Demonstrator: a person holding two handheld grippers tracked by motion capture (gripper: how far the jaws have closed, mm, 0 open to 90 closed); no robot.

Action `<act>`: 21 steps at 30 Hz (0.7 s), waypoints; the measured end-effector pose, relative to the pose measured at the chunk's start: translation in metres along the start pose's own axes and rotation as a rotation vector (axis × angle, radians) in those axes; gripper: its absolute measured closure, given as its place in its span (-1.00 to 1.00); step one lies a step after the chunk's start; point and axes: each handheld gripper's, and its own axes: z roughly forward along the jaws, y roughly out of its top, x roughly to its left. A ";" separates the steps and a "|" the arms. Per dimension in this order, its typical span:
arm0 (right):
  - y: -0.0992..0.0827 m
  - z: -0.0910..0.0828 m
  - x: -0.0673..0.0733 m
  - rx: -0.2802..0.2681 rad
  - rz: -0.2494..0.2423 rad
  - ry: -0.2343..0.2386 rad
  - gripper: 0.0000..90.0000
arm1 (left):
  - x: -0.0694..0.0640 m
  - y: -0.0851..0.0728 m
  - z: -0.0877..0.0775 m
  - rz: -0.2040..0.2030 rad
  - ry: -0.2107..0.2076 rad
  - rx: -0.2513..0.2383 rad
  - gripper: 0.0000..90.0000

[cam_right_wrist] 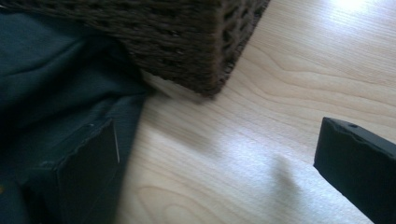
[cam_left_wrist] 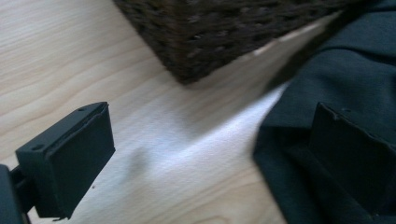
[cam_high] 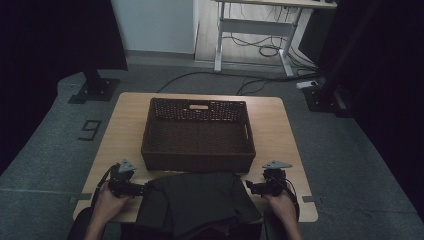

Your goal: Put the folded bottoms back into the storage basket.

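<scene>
A dark garment point(cam_high: 197, 200) lies flat on the wooden table point(cam_high: 280, 125), in front of a brown wicker basket point(cam_high: 198, 135). My left gripper point(cam_high: 141, 189) is at the garment's left edge, my right gripper point(cam_high: 251, 186) at its right edge. Both are open. In the left gripper view the jaws stand wide apart, one over bare wood and one over the dark garment point(cam_left_wrist: 345, 93), with a corner of the wicker basket point(cam_left_wrist: 210, 32) ahead. In the right gripper view one jaw lies on the dark garment point(cam_right_wrist: 51, 88), the other over bare wood, with the wicker basket point(cam_right_wrist: 187, 37) close ahead.
The basket is empty and takes up the table's middle and back. Bare wood runs along both sides of it. Beyond the table are a grey floor, cables, a white desk frame point(cam_high: 255, 30) and dark stands point(cam_high: 95, 85) at left and right.
</scene>
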 end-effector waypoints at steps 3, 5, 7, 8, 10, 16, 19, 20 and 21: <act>0.002 -0.006 0.009 -0.013 -0.005 0.018 -1.00 | -0.010 0.002 -0.002 0.014 -0.010 -0.008 -0.99; 0.004 -0.008 0.013 -0.024 -0.008 0.031 -1.00 | -0.014 0.004 -0.003 0.023 -0.017 -0.012 -0.99; 0.006 -0.010 0.018 -0.029 -0.010 0.041 -1.00 | -0.019 0.005 -0.004 0.028 -0.021 -0.014 -0.99; 0.007 -0.011 0.020 -0.033 -0.010 0.046 -1.00 | -0.021 0.006 -0.004 0.030 -0.027 -0.012 -0.99; 0.010 -0.013 0.026 -0.038 -0.009 0.065 -1.00 | -0.025 0.008 -0.005 0.033 -0.035 -0.013 -0.99; 0.016 -0.013 0.046 -0.038 -0.036 0.106 -1.00 | -0.041 0.015 -0.006 0.048 -0.059 -0.021 -0.99; 0.020 -0.012 0.056 -0.040 -0.039 0.130 -1.00 | -0.046 0.018 -0.007 0.048 -0.072 -0.029 -0.99; 0.020 -0.012 0.056 -0.040 -0.039 0.130 -1.00 | -0.049 0.020 -0.007 0.055 -0.078 -0.029 -0.99; 0.022 -0.011 0.059 -0.044 -0.040 0.135 -1.00 | -0.052 0.022 -0.007 0.058 -0.082 -0.032 -0.99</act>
